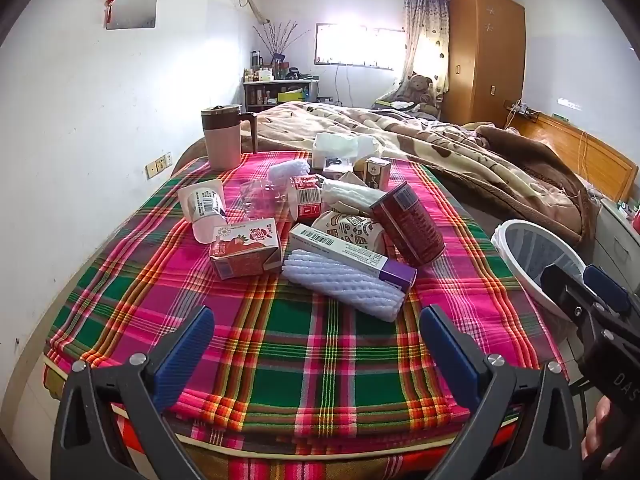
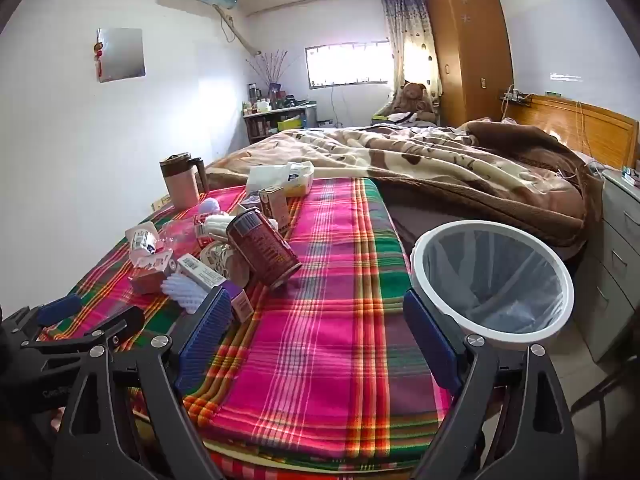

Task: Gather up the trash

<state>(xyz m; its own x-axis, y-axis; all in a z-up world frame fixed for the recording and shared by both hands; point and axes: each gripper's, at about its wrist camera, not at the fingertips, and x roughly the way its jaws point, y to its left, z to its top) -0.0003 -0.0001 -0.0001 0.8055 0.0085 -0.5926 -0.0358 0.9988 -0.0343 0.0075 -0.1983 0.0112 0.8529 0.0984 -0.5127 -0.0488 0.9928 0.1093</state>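
Left wrist view: left gripper (image 1: 316,322) fingers spread wide, empty; the trash pile (image 1: 320,224) lies ahead of them. Right gripper (image 2: 318,312) likewise gapes, white bin (image 2: 492,280) beside its right finger.

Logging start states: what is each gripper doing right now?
Left gripper: open, holding nothing, above the plaid cloth.
Right gripper: open, holding nothing.

— What room did we see?
— We saw white walls (image 2: 72,128), a bright window (image 2: 347,65) with a patterned curtain (image 2: 412,40), and a wooden wardrobe (image 2: 470,46).
— And the bed (image 2: 400,160)?
— We noted a brown blanket and a wooden headboard (image 2: 580,124).
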